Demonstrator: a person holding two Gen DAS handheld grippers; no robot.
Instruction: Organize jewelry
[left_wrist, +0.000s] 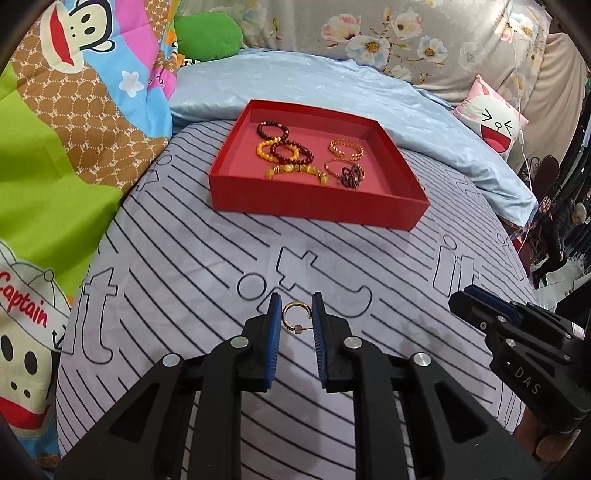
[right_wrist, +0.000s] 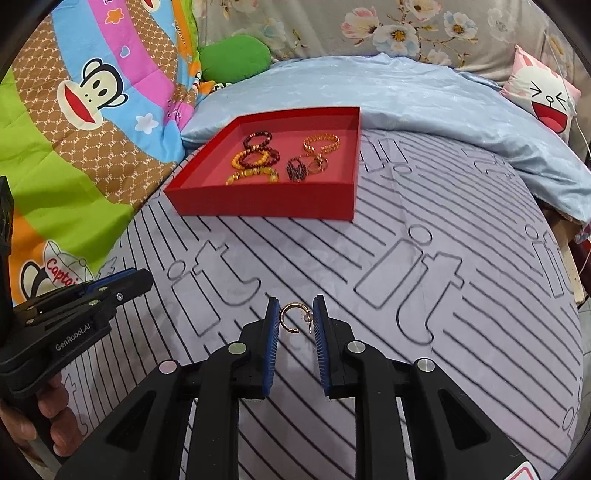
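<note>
A red tray (left_wrist: 314, 208) (right_wrist: 258, 206) sits on the striped bed sheet and holds several bead bracelets (left_wrist: 284, 147) (right_wrist: 255, 151) and gold bangles (left_wrist: 345, 147) (right_wrist: 321, 143). My left gripper (left_wrist: 295, 314) is open, its blue pads on either side of a gold hoop earring (left_wrist: 295, 317) lying on the sheet. My right gripper (right_wrist: 295, 315) is open around another gold hoop earring (right_wrist: 293, 317) on the sheet. Neither pad pair is closed on its earring. The right gripper also shows in the left wrist view (left_wrist: 517, 339), and the left gripper in the right wrist view (right_wrist: 81, 299).
A cartoon monkey quilt (left_wrist: 74, 129) (right_wrist: 92, 110) is bunched at the left. A light blue pillow (left_wrist: 332, 85) (right_wrist: 406, 96) lies behind the tray, with a green cushion (left_wrist: 207, 35) and a pink face cushion (left_wrist: 495, 118) further back. The bed edge drops off at the right.
</note>
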